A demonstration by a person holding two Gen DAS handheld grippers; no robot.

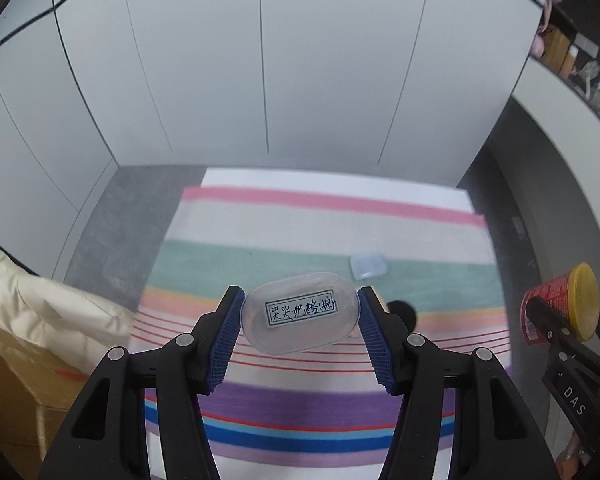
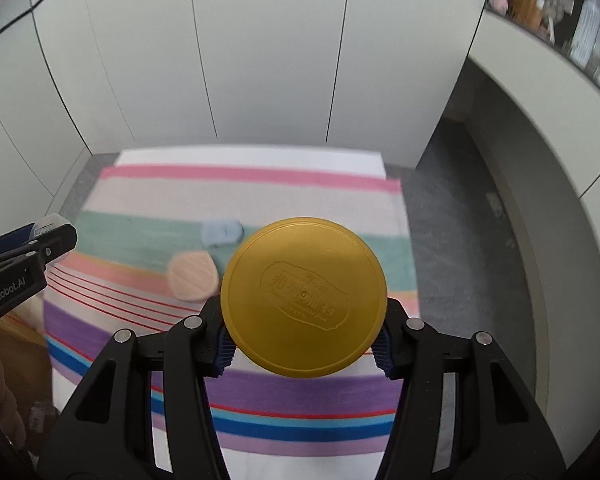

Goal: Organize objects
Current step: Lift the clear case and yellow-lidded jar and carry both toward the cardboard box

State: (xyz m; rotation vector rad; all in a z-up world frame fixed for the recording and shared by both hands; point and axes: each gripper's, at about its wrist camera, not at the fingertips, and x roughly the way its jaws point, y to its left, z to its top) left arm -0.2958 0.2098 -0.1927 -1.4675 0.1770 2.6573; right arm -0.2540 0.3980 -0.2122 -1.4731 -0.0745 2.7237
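My left gripper [image 1: 300, 300] is shut on a clear oval plastic box [image 1: 300, 314] with a handwritten white label, held well above the striped cloth [image 1: 300, 216]. My right gripper [image 2: 304, 312] is shut on a red can with a yellow lid [image 2: 304, 300], also lifted above the cloth. In the left wrist view the can [image 1: 560, 304] shows at the right edge. In the right wrist view the left gripper [image 2: 56, 240] pokes in from the left. On the cloth lie a pale blue piece [image 2: 222, 232] and a peach ridged disc [image 2: 192, 276].
The cloth covers a small white table standing on grey floor [image 1: 100, 232] before white cabinet panels [image 1: 260, 60]. A cardboard box with cream fabric [image 1: 40, 320] sits at the left. A curved white shelf with clutter [image 2: 560, 8] runs along the right. A dark round thing [image 1: 402, 312] lies by the right finger.
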